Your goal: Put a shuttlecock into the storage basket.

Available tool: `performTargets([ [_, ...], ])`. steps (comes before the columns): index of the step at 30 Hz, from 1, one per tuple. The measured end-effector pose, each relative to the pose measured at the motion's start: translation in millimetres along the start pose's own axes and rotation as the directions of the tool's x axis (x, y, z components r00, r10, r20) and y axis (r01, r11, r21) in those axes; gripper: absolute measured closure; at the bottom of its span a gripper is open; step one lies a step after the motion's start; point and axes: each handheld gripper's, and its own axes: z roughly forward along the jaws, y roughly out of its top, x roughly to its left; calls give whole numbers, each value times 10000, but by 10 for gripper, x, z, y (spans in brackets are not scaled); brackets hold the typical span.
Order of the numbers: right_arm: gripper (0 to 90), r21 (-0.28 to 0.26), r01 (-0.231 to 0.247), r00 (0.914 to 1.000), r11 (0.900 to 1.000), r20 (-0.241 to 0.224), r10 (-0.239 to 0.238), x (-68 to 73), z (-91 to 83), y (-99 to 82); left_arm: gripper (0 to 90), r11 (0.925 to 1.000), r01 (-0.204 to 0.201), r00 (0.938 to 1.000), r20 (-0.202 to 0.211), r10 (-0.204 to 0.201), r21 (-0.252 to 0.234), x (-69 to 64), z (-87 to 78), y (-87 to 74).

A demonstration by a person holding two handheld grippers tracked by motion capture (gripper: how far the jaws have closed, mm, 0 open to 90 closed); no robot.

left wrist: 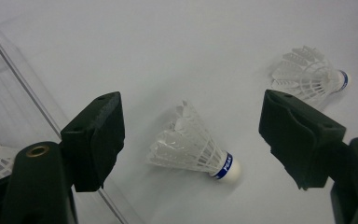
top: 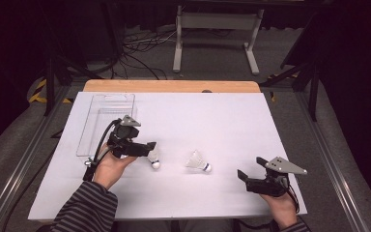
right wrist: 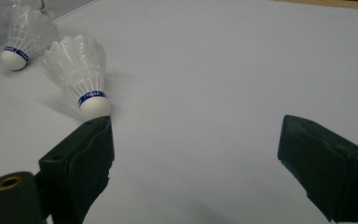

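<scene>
Both shuttlecocks lie loose on the table (top: 232, 125): the left gripper (left wrist: 191, 135), jaws wide, straddles the nearer shuttlecock (left wrist: 193, 147), the other shuttlecock (left wrist: 310, 77) at two o'clock (right gripper (right wrist: 196, 158) idle, wide).

Two shuttlecocks side by side mid-table: left shuttlecock (top: 153, 158), right shuttlecock (top: 198, 161); clear box (top: 105, 123) behind-left.

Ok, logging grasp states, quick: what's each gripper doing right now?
Left gripper: open, around a shuttlecock, not gripping.
Right gripper: open, holding nothing.
</scene>
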Motion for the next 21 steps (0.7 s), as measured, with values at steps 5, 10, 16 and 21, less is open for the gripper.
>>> performTargets([
  [5, 111, 5, -5, 10000, 10000, -9, 5, -1, 1, 0, 251, 9986, -400, 9992, 1, 401, 356, -17, 39, 60],
  [10, 111, -5, -5, 10000, 10000, -5, 5, 0, 0, 0, 263, 9964, -432, 9991, 1, 433, 727, -13, 75, 103],
  [16, 111, 10, 12, 10000, 10000, -16, -12, -1, 1, 0, 289, 9927, -206, 9996, -162, 227, 1185, 25, 117, 144],
  [21, 111, 14, 34, 10000, 10000, -6, -34, 0, 2, -1, 302, 9906, -6, 9998, -199, 34, 1365, 59, 148, 155],
])
